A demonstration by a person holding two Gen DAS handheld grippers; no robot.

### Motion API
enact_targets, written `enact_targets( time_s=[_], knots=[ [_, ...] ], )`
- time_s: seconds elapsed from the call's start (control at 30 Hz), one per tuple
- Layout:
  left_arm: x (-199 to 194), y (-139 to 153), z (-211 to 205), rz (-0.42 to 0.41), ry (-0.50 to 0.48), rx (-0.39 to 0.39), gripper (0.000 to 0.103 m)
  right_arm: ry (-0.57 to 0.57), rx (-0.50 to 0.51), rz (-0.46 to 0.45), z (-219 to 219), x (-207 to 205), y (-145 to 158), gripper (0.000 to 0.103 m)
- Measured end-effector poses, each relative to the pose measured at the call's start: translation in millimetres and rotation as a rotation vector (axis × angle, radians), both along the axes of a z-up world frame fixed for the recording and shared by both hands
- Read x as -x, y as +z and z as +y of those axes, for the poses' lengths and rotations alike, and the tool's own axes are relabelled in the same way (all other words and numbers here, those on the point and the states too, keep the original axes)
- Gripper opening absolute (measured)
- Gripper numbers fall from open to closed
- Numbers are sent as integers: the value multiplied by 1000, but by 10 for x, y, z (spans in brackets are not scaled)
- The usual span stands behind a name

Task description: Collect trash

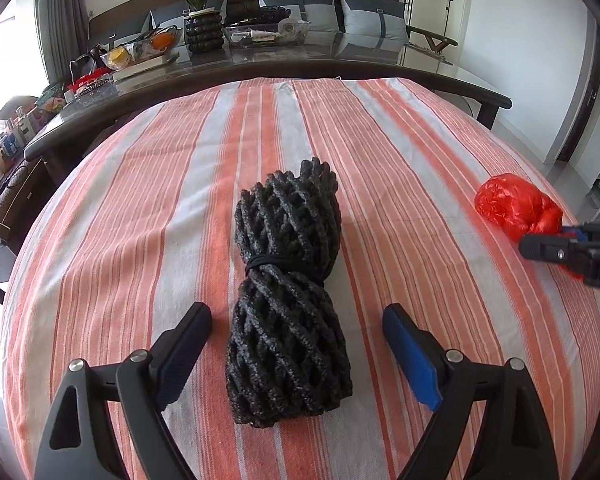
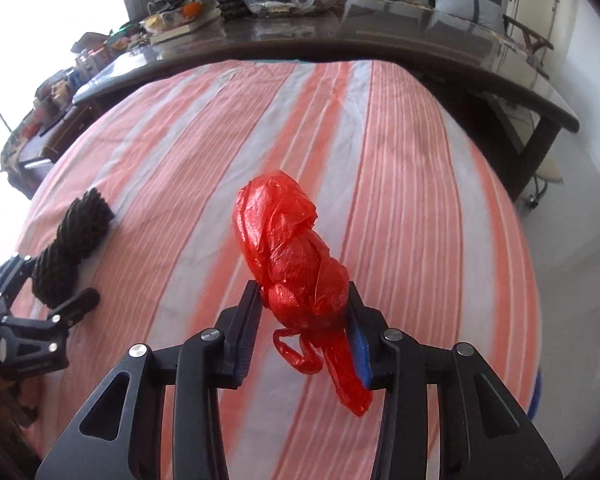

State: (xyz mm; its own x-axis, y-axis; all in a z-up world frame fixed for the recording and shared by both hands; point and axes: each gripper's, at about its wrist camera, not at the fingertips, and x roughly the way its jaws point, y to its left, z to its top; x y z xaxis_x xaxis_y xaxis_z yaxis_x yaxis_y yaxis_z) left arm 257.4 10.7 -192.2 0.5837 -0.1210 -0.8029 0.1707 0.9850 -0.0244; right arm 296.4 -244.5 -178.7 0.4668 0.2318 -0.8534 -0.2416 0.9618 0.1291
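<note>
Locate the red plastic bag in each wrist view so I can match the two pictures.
Left wrist: red plastic bag at the right edge, beside the right gripper.
Right wrist: centre, pinched between that gripper's fingers.
Shared landmark: black netting bundle on the striped cloth.

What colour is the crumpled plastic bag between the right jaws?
Red, translucent plastic bag; it shows best in the right wrist view.
</note>
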Motion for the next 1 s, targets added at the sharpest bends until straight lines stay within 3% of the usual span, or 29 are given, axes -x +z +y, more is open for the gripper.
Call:
enact_targets(
  time_s=[0.1,0.17,0.23,0.4,0.63,1.0],
  knots=[
    [138,7,55,6,12,-9,89,-16,-116,11,136,360,-127,46],
    [254,10,106,11,13,-9,89,-10,-125,-47,220,567,-148,69],
    [349,8,139,6,8,-11,90,-4,-107,-77,258,690,-174,77],
    [393,0,160,1,8,-13,90,47,-15,-122,365,714,-200,80],
    [361,-15,148,6,12,-19,96,100,72,-131,537,732,-275,99],
    [332,-25,144,12,21,-22,100,98,78,-128,540,723,-296,102]
  ],
)
